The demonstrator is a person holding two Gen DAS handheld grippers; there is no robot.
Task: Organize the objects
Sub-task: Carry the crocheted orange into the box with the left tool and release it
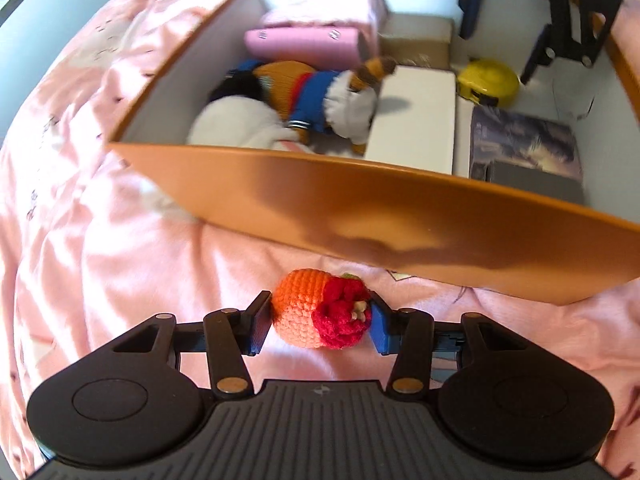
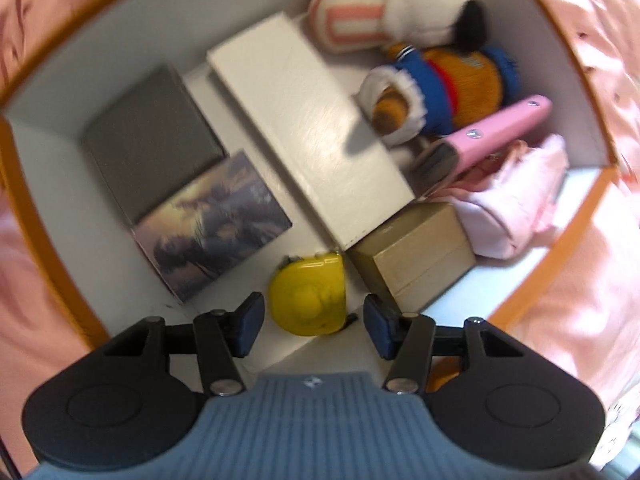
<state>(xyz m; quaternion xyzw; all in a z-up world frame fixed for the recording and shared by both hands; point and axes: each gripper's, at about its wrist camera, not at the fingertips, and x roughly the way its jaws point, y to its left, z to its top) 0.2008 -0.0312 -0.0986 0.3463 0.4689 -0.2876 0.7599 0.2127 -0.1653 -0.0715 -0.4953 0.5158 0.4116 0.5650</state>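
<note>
The left gripper (image 1: 320, 322) is closed on a crocheted toy (image 1: 320, 310), orange and peach with a red tuft at one end; both blue pads touch its sides. It sits low over the pink bedsheet (image 1: 100, 240), just outside the near wall of the orange box (image 1: 360, 200). Whether the toy rests on the sheet or is lifted off it cannot be told.

The right gripper (image 2: 314, 326) hangs inside the box with its jaws apart, holding nothing. The yellow tape measure (image 2: 310, 300) lies between the 2 pads on the box floor, and a gap shows on each side. In the left wrist view this gripper is cut off by the top edge of the frame.

Also in the box: a long white box (image 2: 308, 128), a tan box (image 2: 416, 252), a grey box (image 2: 148, 128) with a picture card (image 2: 212, 220) overlapping it, a pink case (image 2: 488, 136), a pale pink pouch (image 2: 516, 196), and 2 plush toys, 1 in blue (image 2: 436, 88), 1 white (image 2: 396, 4). Both plush toys are blurred, so their shapes are hard to read. The near box wall hides the lower edge of the grey box in the left wrist view.
</note>
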